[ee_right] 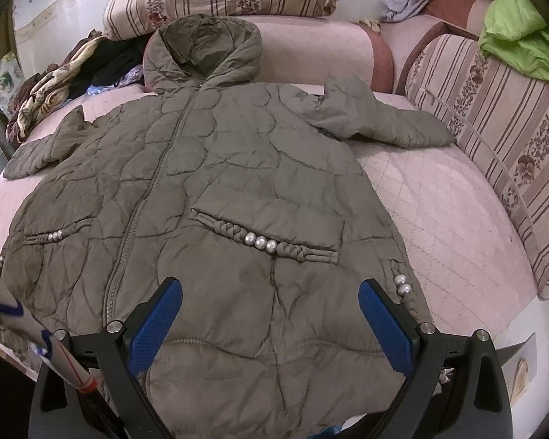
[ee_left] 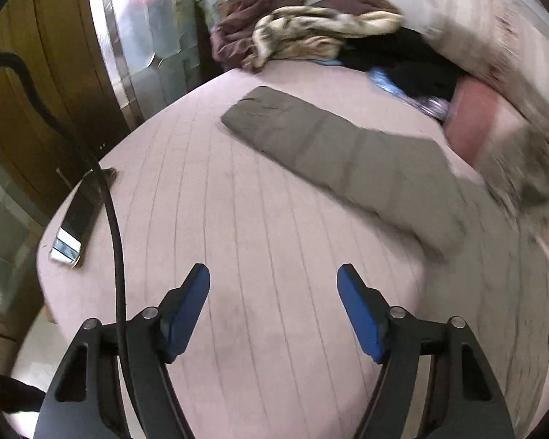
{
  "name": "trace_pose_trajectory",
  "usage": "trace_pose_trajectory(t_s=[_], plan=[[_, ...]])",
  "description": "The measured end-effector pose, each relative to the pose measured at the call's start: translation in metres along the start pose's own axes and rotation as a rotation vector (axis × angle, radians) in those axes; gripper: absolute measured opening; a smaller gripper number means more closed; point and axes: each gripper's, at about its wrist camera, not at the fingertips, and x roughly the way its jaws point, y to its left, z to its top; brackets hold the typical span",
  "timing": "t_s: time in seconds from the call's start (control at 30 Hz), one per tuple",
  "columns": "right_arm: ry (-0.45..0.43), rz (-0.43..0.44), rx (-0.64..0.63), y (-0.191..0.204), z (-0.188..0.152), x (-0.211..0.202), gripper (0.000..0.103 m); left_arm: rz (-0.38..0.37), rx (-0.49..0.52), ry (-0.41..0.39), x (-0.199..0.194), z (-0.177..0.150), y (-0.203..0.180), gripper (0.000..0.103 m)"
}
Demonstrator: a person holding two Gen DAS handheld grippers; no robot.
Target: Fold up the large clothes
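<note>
Under wide-apart right claw (ee_right: 271, 314), olive jacket (ee_right: 216, 190) spread flat

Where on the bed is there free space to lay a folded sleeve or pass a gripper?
Free: the pink sheet between the phone and the jacket's sleeve, and the strip between the other sleeve and the striped cushion. Crowded: the clothes pile at the far corner.
</note>
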Motion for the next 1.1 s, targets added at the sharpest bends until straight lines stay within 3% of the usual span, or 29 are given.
trace_pose_trajectory(t_s=[0.13, 0.33, 0.43, 0.57, 0.6, 0.63, 0.67, 0.7, 0.87, 1.1], plan=[[0.03, -0.038, 0.0, 0.002, 0.008, 0.015, 0.099, -0.04, -0.121, 0.061, 0.064, 0.047, 0.021, 0.069], [0.063, -0.097, 0.006, 0.005, 0.02, 0.037, 0.099, -0.231, -0.376, 0.175, 0.154, 0.084, 0.046, 0.057], [0.071, -0.114, 0.004, 0.005, 0.025, 0.044, 0.099, -0.273, -0.452, 0.123, 0.166, 0.094, 0.05, 0.057], [0.09, -0.137, -0.013, 0.007, 0.029, 0.054, 0.099, -0.343, -0.506, 0.119, 0.183, 0.11, 0.045, 0.057], [0.096, -0.142, -0.018, 0.007, 0.029, 0.056, 0.099, -0.338, -0.51, 0.115, 0.187, 0.115, 0.042, 0.057], [0.099, -0.147, -0.02, 0.007, 0.029, 0.058, 0.099, -0.321, -0.5, 0.109, 0.189, 0.118, 0.038, 0.048], [0.099, -0.15, -0.02, 0.006, 0.029, 0.059, 0.099, -0.283, -0.471, 0.108, 0.19, 0.121, 0.032, 0.023], [0.097, -0.155, -0.022, 0.005, 0.029, 0.059, 0.099, -0.261, -0.441, 0.116, 0.191, 0.123, 0.029, 0.013], [0.084, -0.15, -0.016, 0.001, 0.029, 0.056, 0.099, -0.315, -0.39, 0.097, 0.165, 0.135, 0.011, 0.007], [0.055, -0.093, 0.021, -0.007, 0.025, 0.042, 0.099, -0.482, -0.159, -0.018, 0.051, 0.134, -0.064, 0.006]])
